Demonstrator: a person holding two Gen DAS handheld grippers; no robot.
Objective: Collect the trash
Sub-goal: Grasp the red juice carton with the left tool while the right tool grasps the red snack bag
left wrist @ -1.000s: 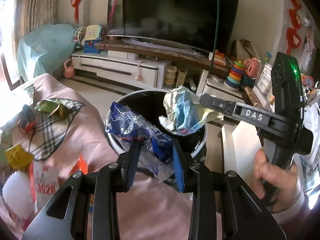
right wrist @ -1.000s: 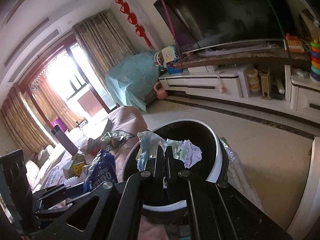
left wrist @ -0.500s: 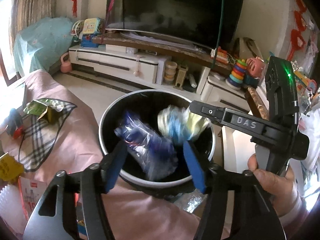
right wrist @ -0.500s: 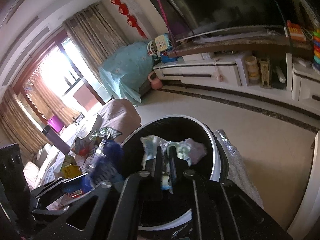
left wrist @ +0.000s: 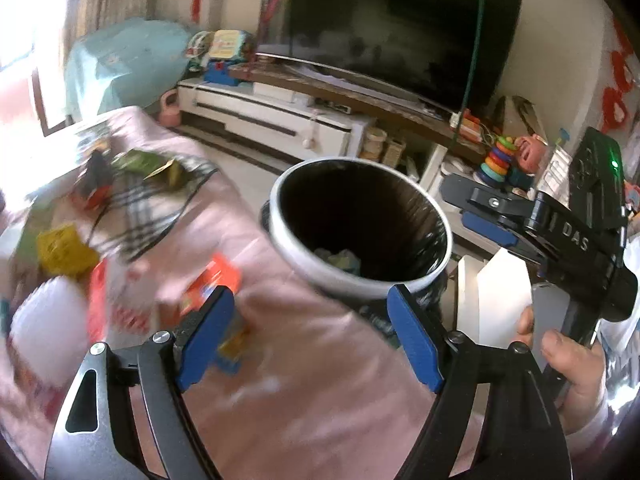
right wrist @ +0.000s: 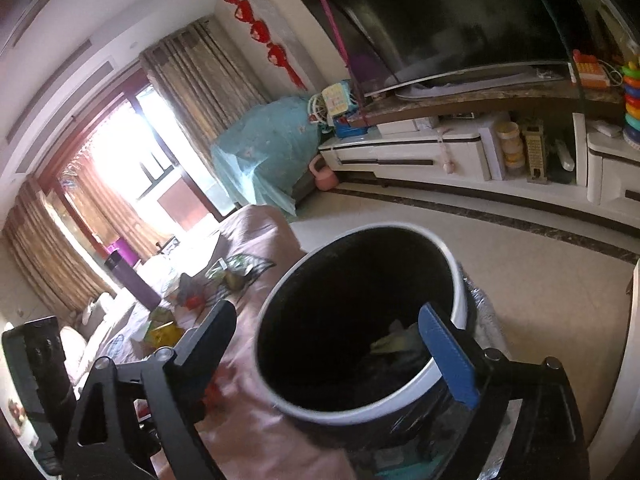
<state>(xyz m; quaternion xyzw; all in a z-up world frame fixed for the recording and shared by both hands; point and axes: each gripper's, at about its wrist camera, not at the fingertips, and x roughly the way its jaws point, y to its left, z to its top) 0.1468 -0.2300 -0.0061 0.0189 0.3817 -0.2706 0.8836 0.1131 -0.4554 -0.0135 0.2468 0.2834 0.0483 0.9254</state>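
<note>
A white-rimmed black trash bin [left wrist: 352,285] [right wrist: 457,276] stands beside a pink-covered table [left wrist: 304,360]. Crumpled paper and wrappers [left wrist: 340,258] [right wrist: 394,340] lie at its bottom. My left gripper [left wrist: 310,292] hovers over the table edge by the bin, its jaws opening with nothing between them. My right gripper [right wrist: 326,312] [left wrist: 456,204] hangs over the bin mouth, jaws also opening and empty. Loose trash lies on the table: a yellow box [left wrist: 64,248], a green wrapper [left wrist: 160,164] and a red packet [left wrist: 212,280].
A plaid cloth [left wrist: 140,216] and a purple bottle [right wrist: 128,280] are on the table. A white board [left wrist: 500,300] leans to the right of the bin. Behind it are a TV stand [right wrist: 420,152], a large TV [left wrist: 384,32] and toys. A hand [left wrist: 572,360] holds the right gripper.
Both grippers opened. The blue wrapper left the left jaws and the crumpled paper left the right jaws, both dropping into the bin. The left gripper swung left toward the table.
</note>
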